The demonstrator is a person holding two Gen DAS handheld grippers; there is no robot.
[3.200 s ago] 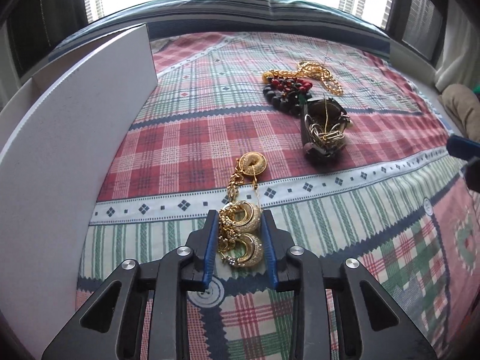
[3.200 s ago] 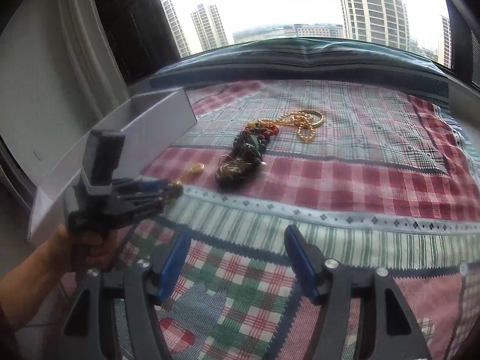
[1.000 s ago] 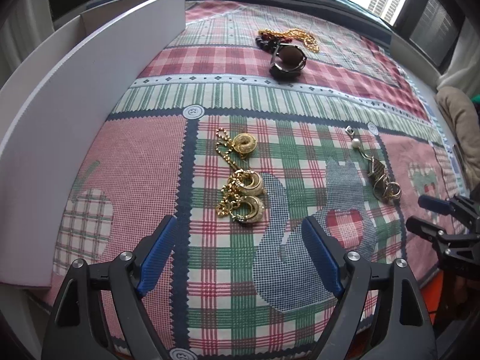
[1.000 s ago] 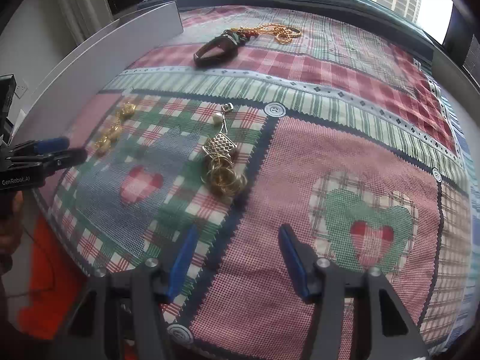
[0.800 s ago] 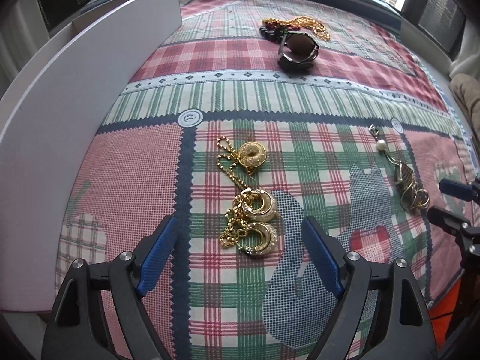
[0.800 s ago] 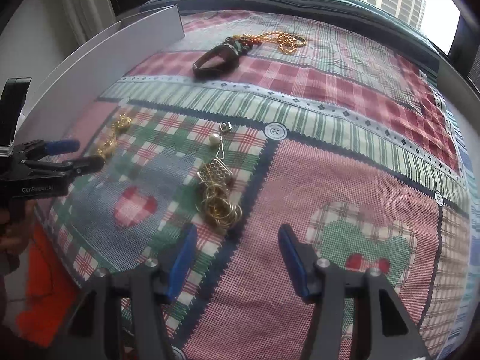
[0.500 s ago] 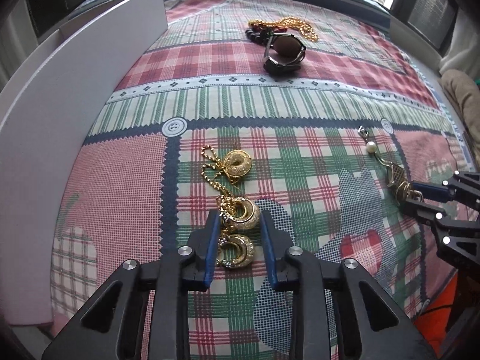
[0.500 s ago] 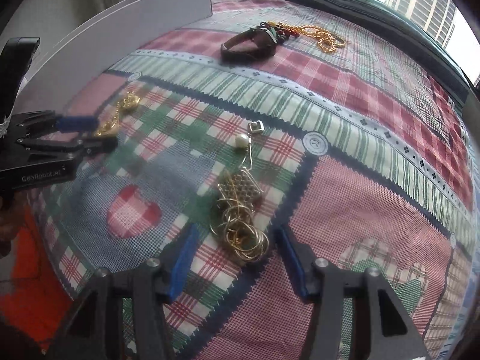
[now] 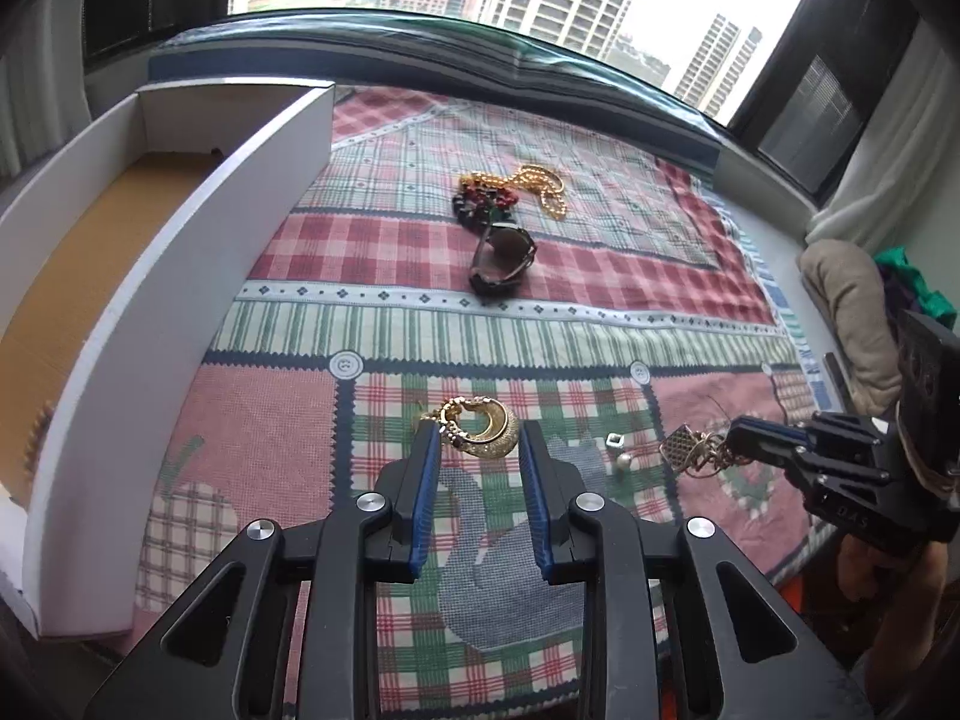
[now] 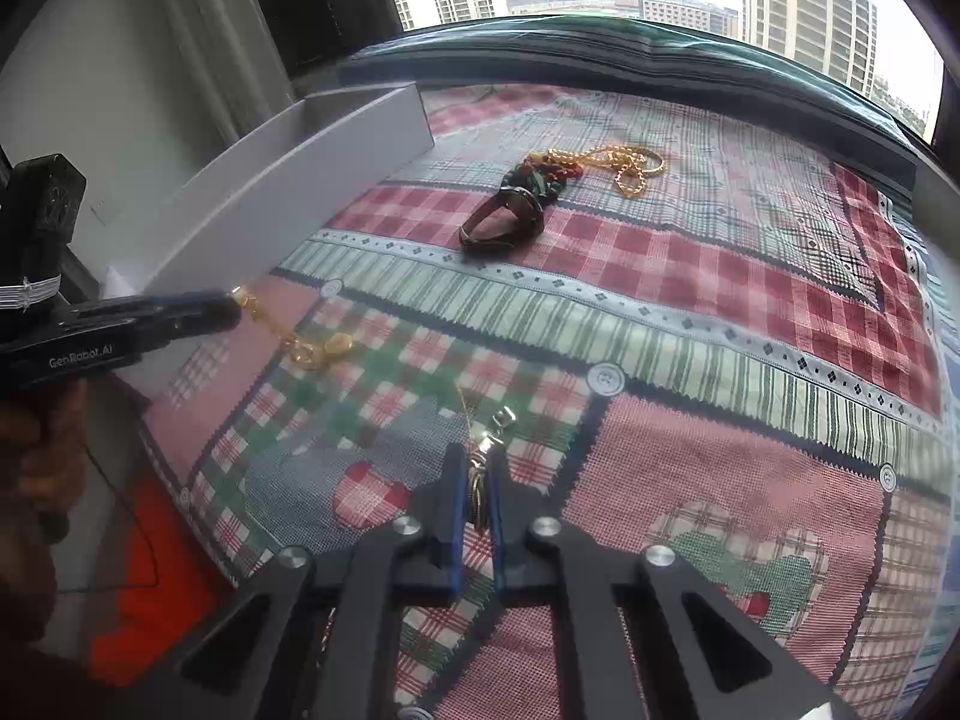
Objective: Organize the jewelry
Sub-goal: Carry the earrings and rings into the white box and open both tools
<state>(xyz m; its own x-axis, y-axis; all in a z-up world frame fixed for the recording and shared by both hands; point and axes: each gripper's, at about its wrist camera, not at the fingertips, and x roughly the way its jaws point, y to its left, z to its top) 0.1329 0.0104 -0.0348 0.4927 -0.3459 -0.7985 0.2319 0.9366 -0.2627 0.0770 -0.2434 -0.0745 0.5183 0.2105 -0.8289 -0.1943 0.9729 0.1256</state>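
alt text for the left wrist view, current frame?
The left gripper is shut on gold crescent earrings above a patchwork bedspread. At right, the right gripper is shut on a gold mesh earring; an open white box lies at left, and a watch and bead necklaces lie farther back.

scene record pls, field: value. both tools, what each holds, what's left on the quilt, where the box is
left tool: shut on gold crescent earrings, chain trailing to the quilt
right tool: shut on gold ring earring, its pearl end on the quilt
left on quilt: dark bracelet, bead strands, gold chain, all at the far end
box: white, open, along the quilt's left edge, brown floor bare where visible
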